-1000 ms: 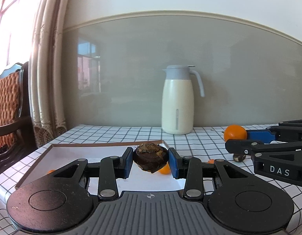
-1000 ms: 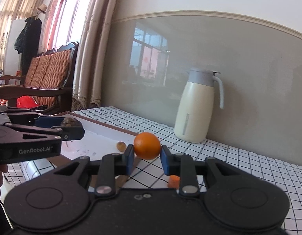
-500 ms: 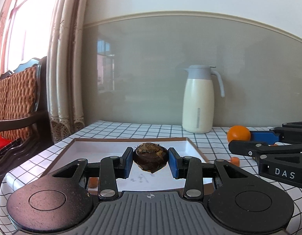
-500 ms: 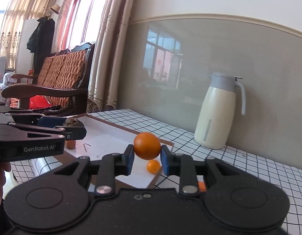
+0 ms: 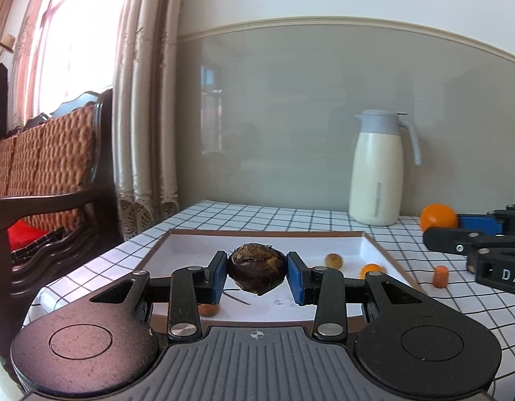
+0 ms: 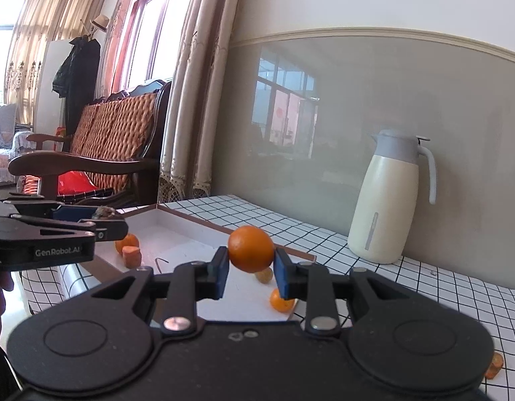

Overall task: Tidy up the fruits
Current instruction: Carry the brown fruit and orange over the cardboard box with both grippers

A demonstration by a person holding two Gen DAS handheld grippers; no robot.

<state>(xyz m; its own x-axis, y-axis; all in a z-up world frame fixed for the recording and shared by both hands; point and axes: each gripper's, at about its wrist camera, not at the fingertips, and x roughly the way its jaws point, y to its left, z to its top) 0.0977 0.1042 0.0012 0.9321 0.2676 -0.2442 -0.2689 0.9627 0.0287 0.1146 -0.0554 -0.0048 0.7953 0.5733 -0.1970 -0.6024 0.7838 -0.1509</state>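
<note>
Both grippers have swung leftward over the last second, so the white tray (image 5: 197, 244) now sits squarely ahead of the left one and the cream thermos jug (image 5: 377, 173) has slid toward the right of its view. Held up above the tray, the left gripper (image 5: 256, 274) has its jaws pinching a dark brown, rough-topped fruit (image 5: 256, 272), which sits centred between the blue pads (image 5: 295, 279) and bulges a little below them. On the tray floor beyond lie a small tan fruit (image 5: 333, 261) and a small orange fruit (image 5: 370, 270), close to the right wall, while an orange chunk (image 5: 207, 310) peeks out under the left finger. Another orange chunk (image 5: 440, 276) rests on the checked tabletop (image 5: 324, 217) just outside the tray. From the right wrist view, the right gripper (image 6: 250, 269) has its jaws clamped on a round orange (image 6: 250, 249), gripped at its sides and riding slightly above the pads, over the tray's near right corner. Below it sit the same tan and small orange fruits, and farther left another small orange fruit and a cut chunk lie beside the left gripper.
</note>
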